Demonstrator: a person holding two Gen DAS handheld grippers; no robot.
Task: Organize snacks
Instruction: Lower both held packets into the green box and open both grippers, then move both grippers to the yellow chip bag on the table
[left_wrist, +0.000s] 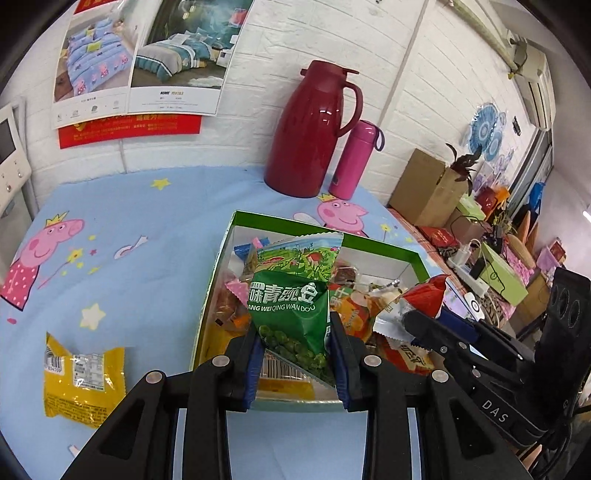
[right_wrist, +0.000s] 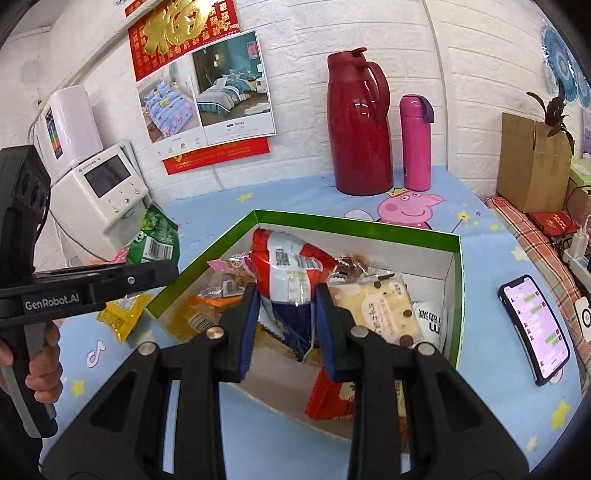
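A green-rimmed box (left_wrist: 380, 246) (right_wrist: 369, 223) with white inner walls sits on the blue cartoon cloth and holds several snack packs. My left gripper (left_wrist: 297, 363) is shut on a green pea packet (left_wrist: 291, 306), held above the box's near edge. My right gripper (right_wrist: 284, 328) is shut on a red, white and blue snack bag (right_wrist: 288, 269) over the box. In the left wrist view the right gripper (left_wrist: 421, 328) shows at the right with the red bag (left_wrist: 424, 295). In the right wrist view the left gripper (right_wrist: 147, 275) shows at the left with the green packet (right_wrist: 155, 240). A yellow snack pack (left_wrist: 81, 380) (right_wrist: 122, 314) lies on the cloth left of the box.
A dark red jug (left_wrist: 314, 129) (right_wrist: 360, 125) and a pink flask (left_wrist: 356, 158) (right_wrist: 415, 142) stand at the back by the wall. A phone (right_wrist: 535, 328) lies right of the box. A white appliance (right_wrist: 99, 192) stands at the left. A hand (right_wrist: 44, 354) grips the left tool's handle.
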